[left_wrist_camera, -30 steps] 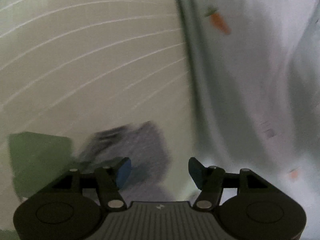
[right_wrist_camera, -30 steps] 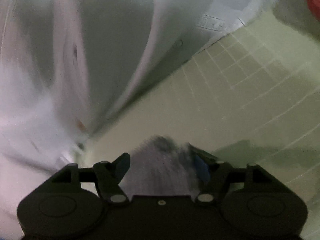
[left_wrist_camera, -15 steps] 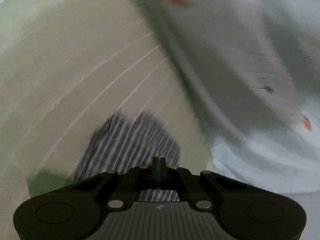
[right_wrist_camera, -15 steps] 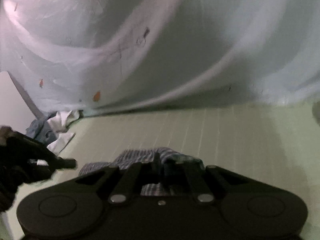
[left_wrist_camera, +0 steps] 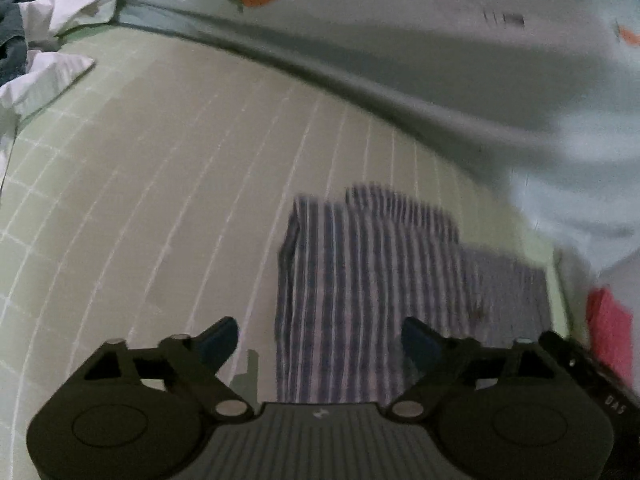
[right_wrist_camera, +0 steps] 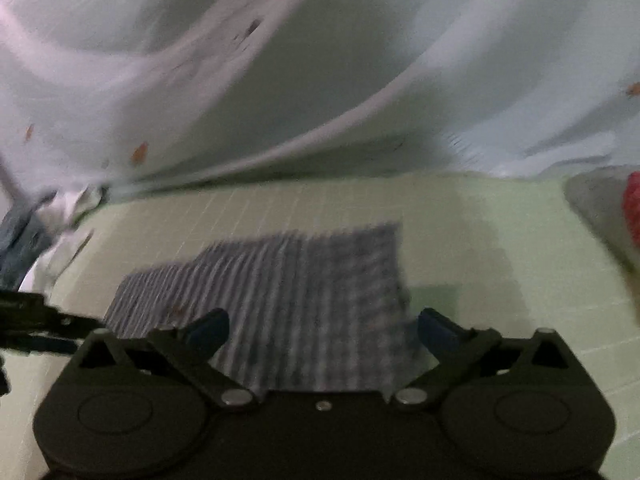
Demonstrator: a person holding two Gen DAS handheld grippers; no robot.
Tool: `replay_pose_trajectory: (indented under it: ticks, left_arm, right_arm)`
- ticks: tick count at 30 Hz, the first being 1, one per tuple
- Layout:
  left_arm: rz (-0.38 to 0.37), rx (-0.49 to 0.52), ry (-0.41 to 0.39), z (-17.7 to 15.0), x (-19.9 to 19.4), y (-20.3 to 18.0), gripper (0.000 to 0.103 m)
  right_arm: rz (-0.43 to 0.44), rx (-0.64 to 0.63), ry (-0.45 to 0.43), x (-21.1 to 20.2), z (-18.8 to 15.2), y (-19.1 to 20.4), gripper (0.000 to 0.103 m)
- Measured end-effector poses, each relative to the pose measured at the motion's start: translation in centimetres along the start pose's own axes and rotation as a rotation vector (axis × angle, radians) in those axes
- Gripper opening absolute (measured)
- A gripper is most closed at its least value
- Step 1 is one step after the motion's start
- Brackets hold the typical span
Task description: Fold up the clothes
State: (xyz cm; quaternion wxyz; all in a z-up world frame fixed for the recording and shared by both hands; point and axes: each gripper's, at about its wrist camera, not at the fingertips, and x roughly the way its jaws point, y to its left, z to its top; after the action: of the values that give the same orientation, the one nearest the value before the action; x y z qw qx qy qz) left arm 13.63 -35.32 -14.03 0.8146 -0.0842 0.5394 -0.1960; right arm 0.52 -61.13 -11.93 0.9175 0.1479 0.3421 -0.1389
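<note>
A folded blue-and-white striped garment point(left_wrist_camera: 372, 280) lies flat on the pale green gridded mat point(left_wrist_camera: 160, 200). In the left wrist view my left gripper point(left_wrist_camera: 320, 338) hovers just in front of it, jaws opening wide, the cloth lying below the gap and no pad pressing it. The right wrist view shows the same striped garment point(right_wrist_camera: 288, 292) under my right gripper point(right_wrist_camera: 324, 326), whose jaws are also opening, with nothing pinched between them. The other gripper's dark body point(right_wrist_camera: 36, 320) pokes in at the left edge of the right wrist view.
A big pale sheet with small carrot prints point(left_wrist_camera: 440, 40) drapes along the far side of the mat point(right_wrist_camera: 500, 240). Crumpled white and dark blue clothes point(left_wrist_camera: 36, 60) pile at the far left. Something red point(left_wrist_camera: 608, 328) lies at the right, beside grey cloth point(right_wrist_camera: 600, 208).
Both grippers shut on the striped cloth half a second ago and now stand wide apart, with the cloth lying flat on the mat. Both views have rolled and pulled back from the garment.
</note>
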Motion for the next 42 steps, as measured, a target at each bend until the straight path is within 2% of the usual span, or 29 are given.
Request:
replay_pose_trajectory:
  ticks: [3,9,17,22,27,31,33,34,35,36,38,40,42]
  left_arm:
    - [0.047,0.013,0.044,-0.9,1.3,-0.3,0.093]
    - [0.060,0.041,0.047,-0.1,2.8,-0.7,0.093]
    - [0.023,0.052,0.088,1.6,5.6,-1.5,0.096]
    - [-0.003,0.109,0.082,1.8,6.5,-2.1,0.102]
    - [-0.029,0.132,0.080,2.1,6.9,-2.8,0.101]
    - [-0.083,0.133,0.075,1.9,7.0,-3.3,0.090]
    - [-0.094,0.126,0.067,1.7,6.8,-3.5,0.082]
    - [-0.089,0.120,0.058,1.5,6.6,-3.5,0.072]
    - [-0.085,0.115,0.050,1.3,6.2,-3.4,0.063]
    - [-0.084,0.111,0.043,1.2,5.7,-3.3,0.059]
    - [-0.083,0.102,0.028,0.8,4.4,-3.0,0.043]
    - [-0.104,0.086,0.027,0.2,3.2,-2.5,0.036]
    - [-0.128,0.068,0.029,-0.5,1.9,-2.1,0.035]
  right_arm:
    - [-0.071,-0.046,0.081,1.7,-1.4,0.6,0.102]
    - [-0.128,0.047,0.134,3.6,-1.2,-2.4,0.103]
    - [-0.067,0.165,0.211,6.9,-0.5,-4.7,0.103]
    - [-0.022,0.135,0.207,7.8,0.1,-4.1,0.103]
    - [0.032,0.119,0.207,8.3,0.2,-3.1,0.102]
    - [0.180,0.162,0.215,8.5,0.5,-1.6,0.093]
    - [0.211,0.149,0.228,8.5,0.5,-0.4,0.071]
    - [0.216,0.153,0.233,8.4,0.4,0.0,0.062]
    - [0.222,0.161,0.237,8.3,0.3,0.3,0.047]
    - [0.227,0.189,0.236,8.0,0.2,0.4,0.041]
    - [0.242,0.224,0.233,6.9,-0.2,0.7,0.037]
    - [0.252,0.222,0.220,5.4,-0.6,1.2,0.036]
    - [0.260,0.221,0.204,3.7,-1.1,1.7,0.035]
